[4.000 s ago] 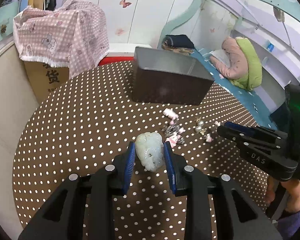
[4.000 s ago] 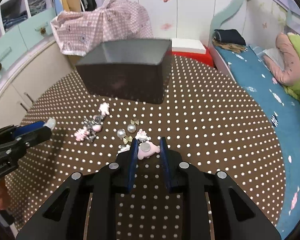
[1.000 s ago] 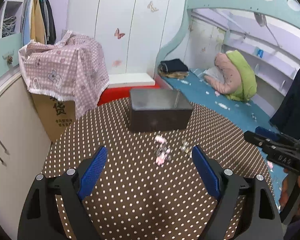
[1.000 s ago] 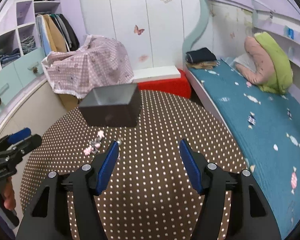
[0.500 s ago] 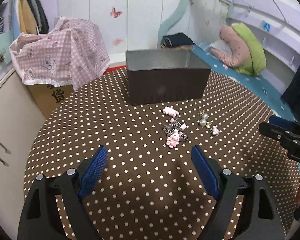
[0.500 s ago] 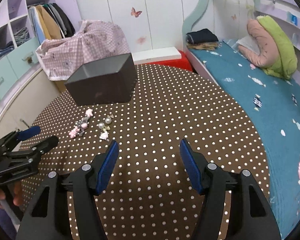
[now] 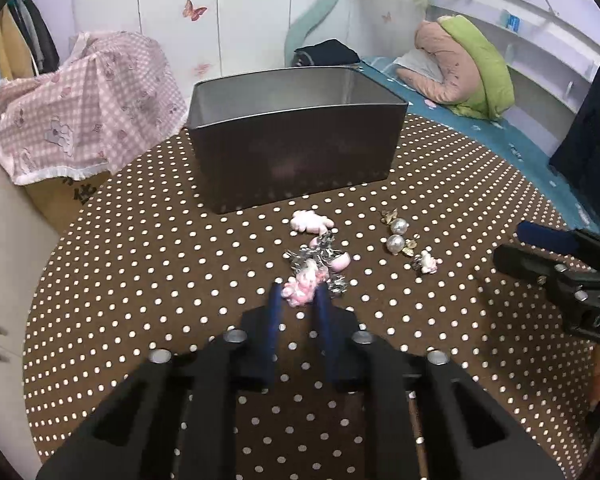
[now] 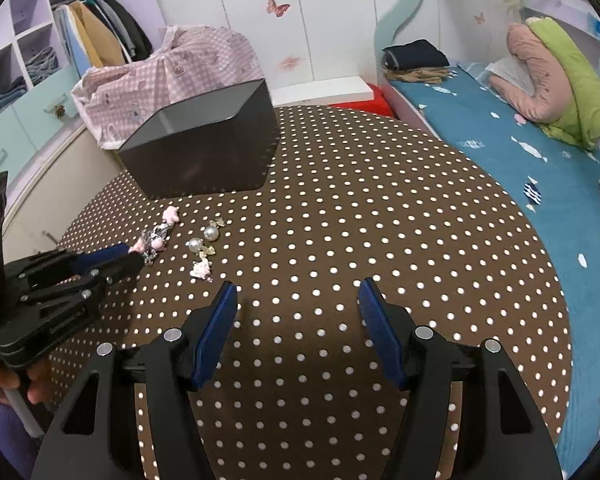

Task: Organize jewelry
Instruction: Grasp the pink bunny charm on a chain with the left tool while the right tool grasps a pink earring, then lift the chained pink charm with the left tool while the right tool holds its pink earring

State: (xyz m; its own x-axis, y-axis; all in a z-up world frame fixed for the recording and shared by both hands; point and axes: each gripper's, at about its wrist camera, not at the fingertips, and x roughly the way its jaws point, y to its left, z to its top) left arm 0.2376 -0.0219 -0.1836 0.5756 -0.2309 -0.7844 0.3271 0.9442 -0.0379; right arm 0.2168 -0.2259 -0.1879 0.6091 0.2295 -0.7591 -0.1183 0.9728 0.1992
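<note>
My left gripper (image 7: 299, 292) is shut on a pink bunny charm (image 7: 302, 289) at the near end of a tangled pink and silver jewelry piece (image 7: 320, 258) on the dotted table. A pink cloud charm (image 7: 311, 220), two pearl earrings (image 7: 397, 236) and a small pink piece (image 7: 426, 262) lie nearby. The dark open box (image 7: 296, 156) stands behind them. My right gripper (image 8: 298, 292) is open and empty over the table, right of the jewelry (image 8: 204, 240). The left gripper also shows in the right wrist view (image 8: 134, 258).
The round brown polka-dot table (image 8: 380, 220) holds everything. A pink checked cloth over a carton (image 7: 80, 104) is behind on the left. A bed with a blue sheet (image 8: 540, 168) runs along the right side.
My left gripper has gone down and forward to the jewelry and closed on the pink bunny charm. My right gripper has come lower, still open.
</note>
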